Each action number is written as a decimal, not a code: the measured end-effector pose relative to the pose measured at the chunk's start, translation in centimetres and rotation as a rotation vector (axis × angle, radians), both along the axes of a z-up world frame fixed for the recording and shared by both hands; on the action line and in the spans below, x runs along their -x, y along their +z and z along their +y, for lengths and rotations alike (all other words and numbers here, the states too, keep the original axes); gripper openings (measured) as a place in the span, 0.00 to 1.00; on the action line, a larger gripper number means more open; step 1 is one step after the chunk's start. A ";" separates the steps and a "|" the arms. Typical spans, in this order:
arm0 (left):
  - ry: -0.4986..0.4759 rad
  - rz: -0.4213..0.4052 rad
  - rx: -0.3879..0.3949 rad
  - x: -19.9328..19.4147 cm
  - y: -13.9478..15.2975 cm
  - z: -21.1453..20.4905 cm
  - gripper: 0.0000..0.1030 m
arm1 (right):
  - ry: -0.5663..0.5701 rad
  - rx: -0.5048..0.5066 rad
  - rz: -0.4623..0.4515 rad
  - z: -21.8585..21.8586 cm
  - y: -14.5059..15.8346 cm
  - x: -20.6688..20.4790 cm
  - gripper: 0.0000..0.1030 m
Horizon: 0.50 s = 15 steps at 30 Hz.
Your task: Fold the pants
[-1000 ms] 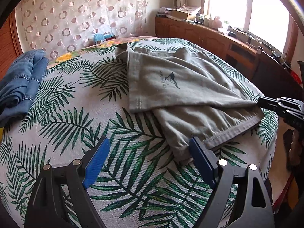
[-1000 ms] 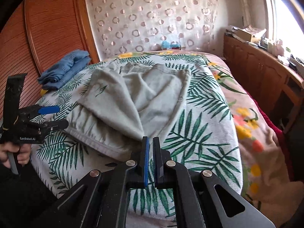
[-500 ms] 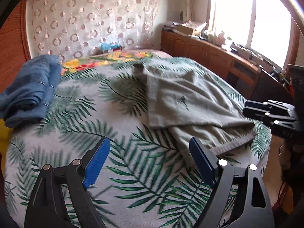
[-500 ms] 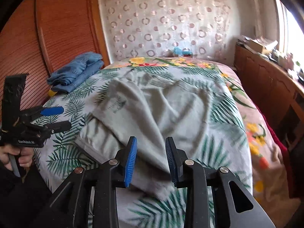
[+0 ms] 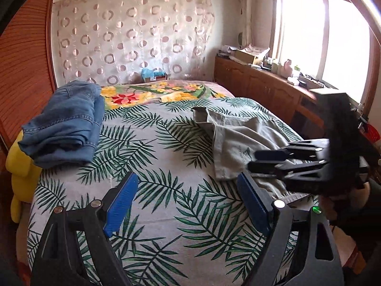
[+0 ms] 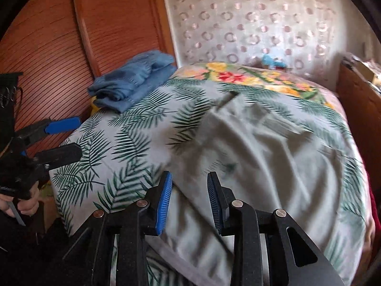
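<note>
We see the grey pants lying on the bed, jeans at 10 o'clock. Left gripper gapes empty. Right gripper, its jaws just opened, grasps nothing.

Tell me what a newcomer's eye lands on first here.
The grey pants lie rumpled across the palm-leaf bedspread, toward the window side. Folded blue jeans sit at the bed's far left edge by the wooden wall. Both grippers hover open over the bed, left gripper and right gripper, holding nothing.

- Daylight floods in through the window, which is blown out to white.
- Right wrist view is motion-blurred, smearing the grey pants.
- Fisheye bending and dark vignette at the corners.
</note>
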State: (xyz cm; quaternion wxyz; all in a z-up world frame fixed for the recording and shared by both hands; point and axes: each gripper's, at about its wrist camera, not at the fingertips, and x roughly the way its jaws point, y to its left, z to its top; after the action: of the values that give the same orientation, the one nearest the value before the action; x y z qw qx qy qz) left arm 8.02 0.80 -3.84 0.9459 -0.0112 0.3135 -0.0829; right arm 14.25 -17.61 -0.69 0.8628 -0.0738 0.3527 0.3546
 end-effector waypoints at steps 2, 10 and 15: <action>0.003 -0.006 0.001 0.1 0.2 0.2 0.84 | 0.025 0.024 0.005 0.9 -0.4 -0.6 0.31; 0.011 -0.012 0.008 0.2 0.1 0.6 0.84 | 0.079 0.099 0.041 3.4 -1.7 -3.2 0.31; 0.016 -0.005 0.015 0.3 -0.3 0.8 0.84 | 0.101 0.137 0.047 4.4 -2.3 -4.0 0.24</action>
State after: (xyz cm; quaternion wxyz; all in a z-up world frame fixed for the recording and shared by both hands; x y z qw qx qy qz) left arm 7.74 1.64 -4.14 0.9472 -0.0206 0.3105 -0.0775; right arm 18.25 -13.25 -2.94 0.8283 -0.1419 0.3920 0.3743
